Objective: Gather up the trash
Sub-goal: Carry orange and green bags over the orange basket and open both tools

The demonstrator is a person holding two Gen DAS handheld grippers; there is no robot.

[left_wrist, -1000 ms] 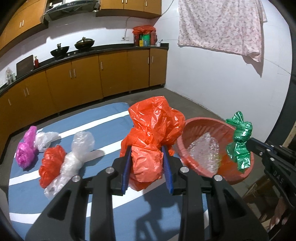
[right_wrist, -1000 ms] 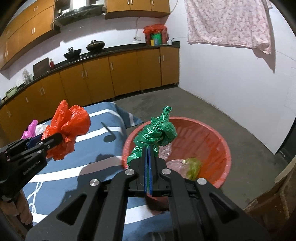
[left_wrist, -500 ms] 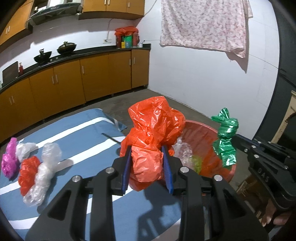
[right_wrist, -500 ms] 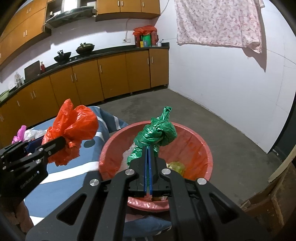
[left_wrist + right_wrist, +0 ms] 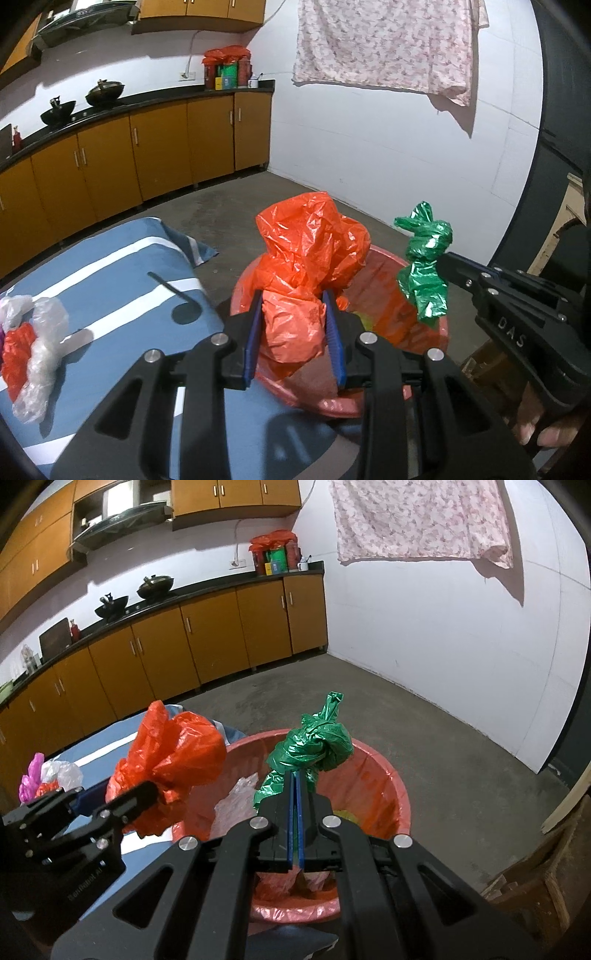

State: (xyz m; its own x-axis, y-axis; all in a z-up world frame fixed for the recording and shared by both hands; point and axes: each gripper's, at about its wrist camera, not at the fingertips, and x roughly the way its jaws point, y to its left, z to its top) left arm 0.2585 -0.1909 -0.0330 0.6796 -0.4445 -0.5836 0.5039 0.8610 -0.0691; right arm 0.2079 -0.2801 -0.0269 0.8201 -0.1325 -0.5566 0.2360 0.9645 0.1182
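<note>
My left gripper [image 5: 294, 295] is shut on a crumpled orange plastic bag [image 5: 310, 254], held over the near left part of a red basin [image 5: 441, 332]. The same orange bag [image 5: 173, 760] shows in the right wrist view at the basin's left rim. My right gripper [image 5: 294, 775] is shut on a knotted green plastic bag [image 5: 314, 749] above the red basin [image 5: 391, 771]. That green bag [image 5: 424, 258] hangs at the basin's right side in the left wrist view. Clear crumpled plastic [image 5: 236, 801] and a yellow-green scrap lie inside the basin.
A blue striped mat [image 5: 110, 280] covers the floor left of the basin, with clear and red bags [image 5: 29, 343] and a pink bag [image 5: 29, 782] on it. Orange cabinets [image 5: 207, 642] line the back wall. A floral cloth [image 5: 417, 520] hangs on the white wall. A wooden crate [image 5: 535, 878] stands at right.
Both grippers have carried their bags rightward, over the red basin. The loose bags on the mat have slid toward the left edge of the left wrist view.
</note>
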